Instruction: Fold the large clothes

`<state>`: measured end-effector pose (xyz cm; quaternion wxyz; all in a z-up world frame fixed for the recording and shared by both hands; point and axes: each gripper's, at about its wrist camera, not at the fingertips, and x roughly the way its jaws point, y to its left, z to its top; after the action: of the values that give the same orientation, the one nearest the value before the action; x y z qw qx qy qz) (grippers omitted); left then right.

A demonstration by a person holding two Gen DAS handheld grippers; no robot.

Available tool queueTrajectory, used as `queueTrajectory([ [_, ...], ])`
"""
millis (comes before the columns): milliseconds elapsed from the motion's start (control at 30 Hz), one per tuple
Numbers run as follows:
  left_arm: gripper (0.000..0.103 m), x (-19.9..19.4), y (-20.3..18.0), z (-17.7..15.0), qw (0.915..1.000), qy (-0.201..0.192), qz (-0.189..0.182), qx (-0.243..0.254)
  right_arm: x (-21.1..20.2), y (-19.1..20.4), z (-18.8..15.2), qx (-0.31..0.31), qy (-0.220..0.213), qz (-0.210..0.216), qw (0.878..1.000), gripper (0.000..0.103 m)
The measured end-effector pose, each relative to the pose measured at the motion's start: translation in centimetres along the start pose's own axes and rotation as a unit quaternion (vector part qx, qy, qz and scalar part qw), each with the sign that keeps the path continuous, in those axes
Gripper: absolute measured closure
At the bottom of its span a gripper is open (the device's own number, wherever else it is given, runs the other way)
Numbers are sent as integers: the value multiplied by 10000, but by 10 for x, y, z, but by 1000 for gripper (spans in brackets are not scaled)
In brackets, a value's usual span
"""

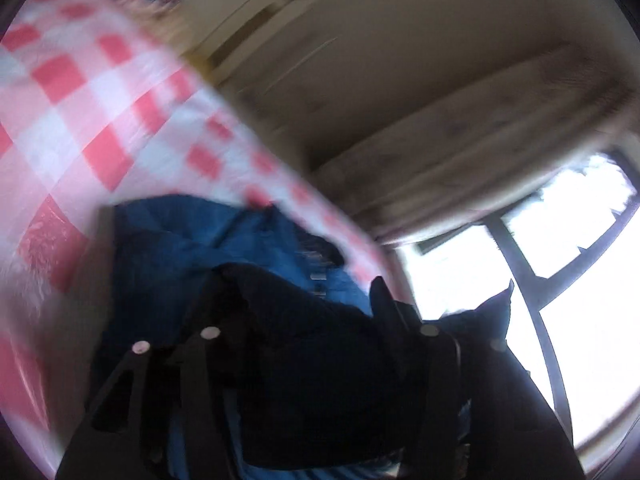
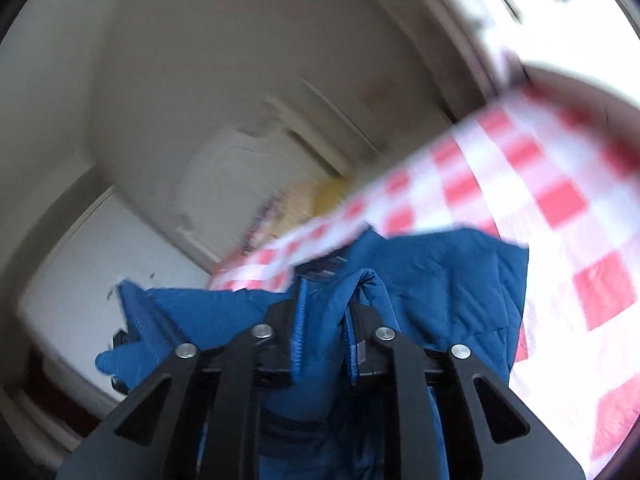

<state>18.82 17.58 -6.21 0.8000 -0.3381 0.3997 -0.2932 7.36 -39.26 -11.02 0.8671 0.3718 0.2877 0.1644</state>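
A blue padded jacket (image 1: 192,240) with a dark lining hangs over a red-and-white checked tablecloth (image 1: 80,120). My left gripper (image 1: 302,280) has a thick wad of the dark lining filling the gap between its fingers, and it looks shut on it. In the right wrist view the same jacket (image 2: 440,272) drapes over the checked tablecloth (image 2: 560,200). My right gripper (image 2: 323,308) is shut on the jacket's zipper edge, which stands up in a fold between the fingers. Both views are blurred and tilted.
A bright window (image 1: 580,280) with dark bars is at the right, under a beige curtain (image 1: 480,140). A white cabinet or appliance (image 2: 100,280) stands at the lower left, with a pale wall and panel (image 2: 248,168) beyond the table edge.
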Motion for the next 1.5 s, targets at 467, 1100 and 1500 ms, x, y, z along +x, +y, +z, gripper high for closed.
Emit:
queueTrajectory([
  [467, 3, -17, 80, 54, 9926, -722, 881, -411, -57, -89, 31, 884, -1069, -251, 9900, 4],
  [1100, 89, 42, -57, 38, 9343, -218, 2135, 2846, 45, 62, 21, -2520, -87, -2057, 9456, 80],
  [1500, 88, 84, -55, 107, 9258, -676, 2780, 2471, 95, 45, 85, -1658, -562, -2582, 9501, 80],
])
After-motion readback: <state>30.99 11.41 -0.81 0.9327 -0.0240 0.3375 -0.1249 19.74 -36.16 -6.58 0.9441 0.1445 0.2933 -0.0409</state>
